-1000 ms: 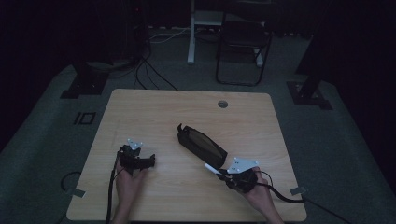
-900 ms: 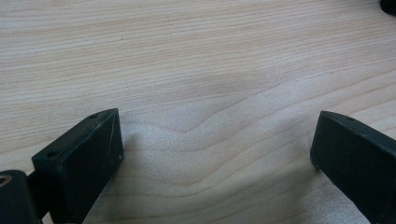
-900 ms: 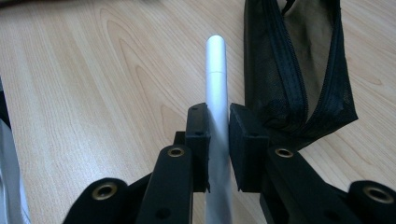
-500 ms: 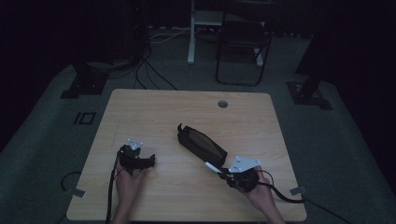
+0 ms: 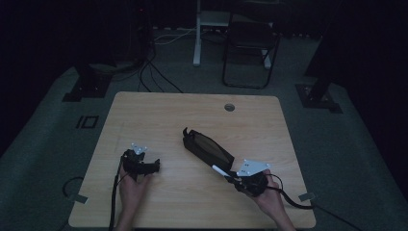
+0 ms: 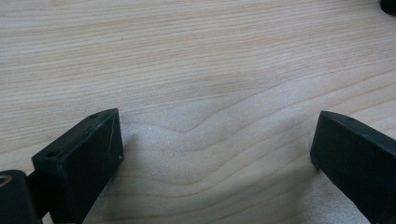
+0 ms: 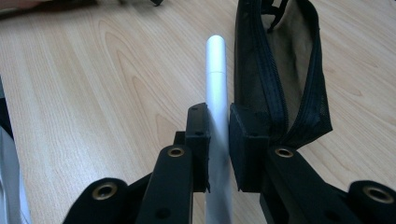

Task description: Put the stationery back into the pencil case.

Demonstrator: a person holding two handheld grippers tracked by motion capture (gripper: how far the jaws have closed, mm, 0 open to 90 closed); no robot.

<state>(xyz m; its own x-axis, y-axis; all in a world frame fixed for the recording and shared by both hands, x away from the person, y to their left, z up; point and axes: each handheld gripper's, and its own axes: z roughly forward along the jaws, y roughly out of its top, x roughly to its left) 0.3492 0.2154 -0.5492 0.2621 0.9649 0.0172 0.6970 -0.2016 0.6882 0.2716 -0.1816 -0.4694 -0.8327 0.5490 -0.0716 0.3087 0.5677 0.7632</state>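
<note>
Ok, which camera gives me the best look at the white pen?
The right gripper view: the white pen runs clamped between that hand-held gripper's jaws, beside the open black pouch. The high view shows it as a small white sliver.

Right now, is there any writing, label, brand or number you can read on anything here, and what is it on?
None can be read. The white pen held in the right gripper shows a plain barrel. The black pouch shows only its zipper and mesh. The table is bare wood grain. The left gripper jaws carry no marks.
</note>
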